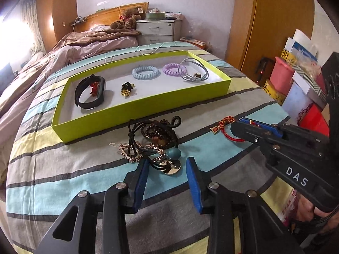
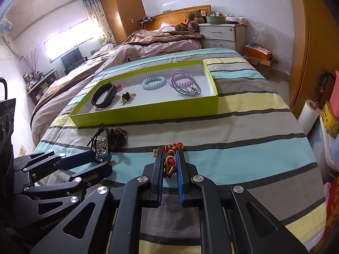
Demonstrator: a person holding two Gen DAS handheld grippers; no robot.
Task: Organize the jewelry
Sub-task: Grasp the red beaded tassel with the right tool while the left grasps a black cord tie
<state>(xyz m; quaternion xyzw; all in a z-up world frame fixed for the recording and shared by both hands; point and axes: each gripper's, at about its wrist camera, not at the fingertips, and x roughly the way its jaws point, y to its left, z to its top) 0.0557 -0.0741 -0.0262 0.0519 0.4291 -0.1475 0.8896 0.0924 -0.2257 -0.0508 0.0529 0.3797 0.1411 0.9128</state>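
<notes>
While our right gripper (image 2: 169,165) clamps the red bracelet (image 2: 170,163), left gripper (image 1: 167,175) fingers stand apart — straddling the jewelry pile (image 1: 152,144); green box (image 1: 148,110) beyond.

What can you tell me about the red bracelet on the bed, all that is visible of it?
The red bracelet is a woven red cord with gold-coloured ornaments, red beads and a small hanging charm. It looks like soft braided thread. It lies on the striped bed cover, in front of the green box and outside it, right of the tangled jewelry pile. The right claw is shut on its middle; its ends stick out beyond the fingertips.
</notes>
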